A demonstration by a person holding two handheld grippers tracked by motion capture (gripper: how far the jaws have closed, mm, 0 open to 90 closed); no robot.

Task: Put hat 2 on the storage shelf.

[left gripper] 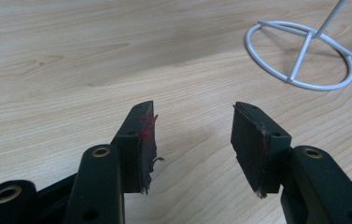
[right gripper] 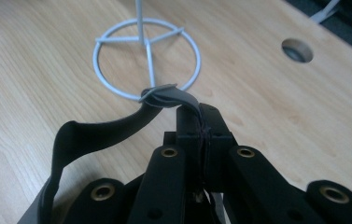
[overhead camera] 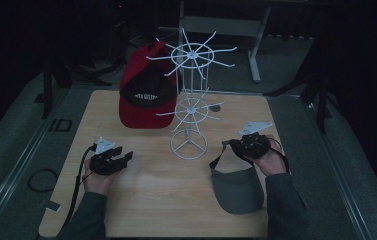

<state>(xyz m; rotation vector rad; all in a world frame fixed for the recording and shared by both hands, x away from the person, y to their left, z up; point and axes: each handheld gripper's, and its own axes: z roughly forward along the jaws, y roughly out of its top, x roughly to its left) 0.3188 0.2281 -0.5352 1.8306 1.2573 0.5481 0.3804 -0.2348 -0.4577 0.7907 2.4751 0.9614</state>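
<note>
While red cap (overhead camera: 143,97) already hangs on rack (overhead camera: 191,100), grey visor (overhead camera: 237,187) not yet hung: strap (right gripper: 162,97) clamped between right gripper (right gripper: 201,119) fingers, brim low toward counter (overhead camera: 151,200). Left gripper (left gripper: 193,135) fingers apart, empty, rack base ahead.

Left gripper (overhead camera: 126,159) sits low, black jaws spread wide and bare; right gripper (overhead camera: 227,144) is clamped tight, forearms apart.

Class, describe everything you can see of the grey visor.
The grey visor looks like soft fabric: a broad curved brim and a thin dark strap. The brim lies near the table's front right edge. The strap loops up to the right tongs, shut on its band.
</note>
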